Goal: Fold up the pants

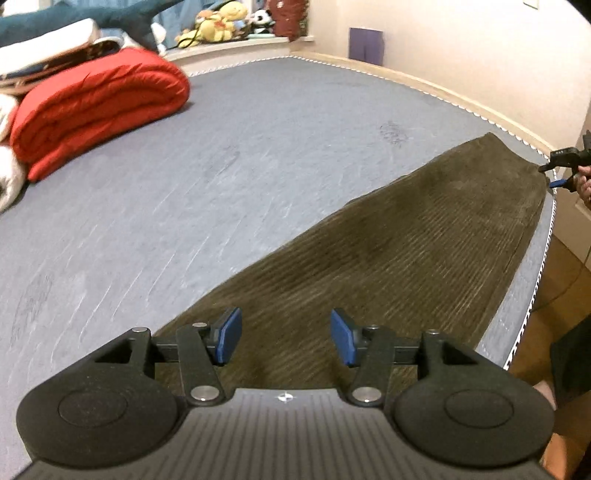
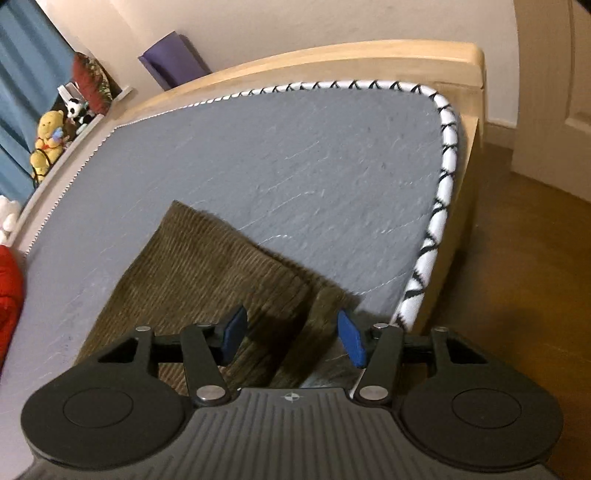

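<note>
Olive-brown corduroy pants lie flat and long on the grey mattress, running from near me to the far right edge. My left gripper is open and empty, hovering over the near end of the pants. In the right wrist view the other end of the pants lies near the mattress corner. My right gripper is open, low over that end, with a raised fold of cloth between its blue pads. It also shows far right in the left wrist view.
A rolled red quilt and white bedding sit at the far left of the mattress. Plush toys line the window ledge. The wooden bed frame and the white stitched mattress edge border the right, with wooden floor beyond.
</note>
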Motion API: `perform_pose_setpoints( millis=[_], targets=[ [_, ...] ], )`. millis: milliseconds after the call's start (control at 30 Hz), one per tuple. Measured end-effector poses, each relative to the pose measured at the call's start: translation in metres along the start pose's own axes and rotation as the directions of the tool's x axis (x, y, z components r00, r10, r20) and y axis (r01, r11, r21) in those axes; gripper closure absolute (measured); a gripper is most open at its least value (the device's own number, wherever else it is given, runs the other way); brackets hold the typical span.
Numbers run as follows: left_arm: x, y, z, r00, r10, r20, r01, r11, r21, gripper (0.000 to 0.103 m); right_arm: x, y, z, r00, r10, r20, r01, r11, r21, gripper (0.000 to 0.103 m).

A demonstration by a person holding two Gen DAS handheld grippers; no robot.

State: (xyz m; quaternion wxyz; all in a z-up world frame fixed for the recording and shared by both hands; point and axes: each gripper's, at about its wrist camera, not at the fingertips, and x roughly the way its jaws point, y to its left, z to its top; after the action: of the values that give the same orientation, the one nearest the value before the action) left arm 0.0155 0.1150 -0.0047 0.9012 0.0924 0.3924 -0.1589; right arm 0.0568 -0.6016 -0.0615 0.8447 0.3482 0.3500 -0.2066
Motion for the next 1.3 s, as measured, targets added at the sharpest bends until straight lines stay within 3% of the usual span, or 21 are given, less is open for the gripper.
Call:
perform_pose_setpoints(
  millis=[67,333,367,500,600,700,800,867,900,1000,1100,1133,1167,1233,1300],
  targets=[
    [0.009,-0.008,0.006,1.0,-0.011,0.007,0.01,1.0,0.018,0.044,0.007,-0.005,-0.004,0.999,0.02,-0.032,-0.018,0.998,0.056,0.043],
    [0.039,-0.027,0.018,1.0,-0.01,0.007,0.01,0.999,0.047,0.044,0.011,-0.001,-0.004,1.0,-0.001,0.01,-0.001,0.99,0.14,0.044],
    [0.038,-0.026,0.019,1.0,-0.008,0.009,0.008,0.999,0.038,0.044,0.011,0.0,-0.004,1.0,-0.017,0.018,0.014,0.989,0.146,0.047],
    [0.041,-0.026,0.024,1.0,0.011,0.017,-0.011,1.0,-0.007,0.043,0.013,0.009,-0.006,0.998,-0.033,0.048,0.025,0.989,0.148,0.078],
    [0.039,-0.024,0.027,0.999,0.028,0.024,-0.028,0.999,-0.022,0.043,0.006,0.03,-0.006,0.993,-0.068,0.093,0.059,0.994,0.09,0.083],
    [0.037,-0.021,0.03,0.999,0.039,0.037,-0.037,0.998,-0.046,0.043,-0.017,0.061,-0.003,0.984,-0.036,0.175,0.033,0.999,0.021,0.084],
    [0.034,-0.015,0.034,0.998,0.051,0.049,-0.047,0.996,-0.081,0.043,-0.059,0.114,-0.012,0.96,0.073,0.272,-0.033,0.988,-0.149,0.085],
    [0.034,-0.01,0.035,0.997,0.061,0.052,-0.055,0.992,-0.11,0.043,-0.093,0.163,-0.035,0.925,0.179,0.337,-0.052,0.934,-0.352,0.085],
    [0.034,-0.007,0.035,0.996,0.069,0.051,-0.063,0.99,-0.124,0.043,-0.108,0.185,-0.05,0.906,0.237,0.351,-0.064,0.896,-0.44,0.085],
    [0.035,0.001,0.036,0.994,0.101,0.044,-0.093,0.982,-0.166,0.043,-0.149,0.253,-0.115,0.845,0.437,0.309,-0.118,0.715,-0.689,0.085],
    [0.036,0.013,0.034,0.992,0.122,0.03,-0.113,0.969,-0.221,0.043,-0.177,0.304,-0.2,0.786,0.602,0.143,-0.178,0.441,-0.88,0.085],
    [0.036,0.017,0.033,0.992,0.127,0.026,-0.117,0.965,-0.236,0.043,-0.183,0.318,-0.236,0.766,0.64,0.05,-0.196,0.308,-0.931,0.085],
    [0.036,0.021,0.033,0.991,0.131,0.022,-0.121,0.961,-0.25,0.043,-0.187,0.326,-0.265,0.752,0.659,-0.027,-0.213,0.204,-0.955,0.085],
    [0.036,0.03,0.03,0.99,0.137,0.012,-0.129,0.953,-0.275,0.043,-0.189,0.335,-0.327,0.725,0.653,-0.22,-0.279,-0.014,-0.96,0.085],
    [0.037,0.038,0.028,0.991,0.131,-0.003,-0.125,0.946,-0.3,0.043,-0.182,0.338,-0.382,0.718,0.546,-0.433,-0.377,-0.218,-0.9,0.084]
  ],
)
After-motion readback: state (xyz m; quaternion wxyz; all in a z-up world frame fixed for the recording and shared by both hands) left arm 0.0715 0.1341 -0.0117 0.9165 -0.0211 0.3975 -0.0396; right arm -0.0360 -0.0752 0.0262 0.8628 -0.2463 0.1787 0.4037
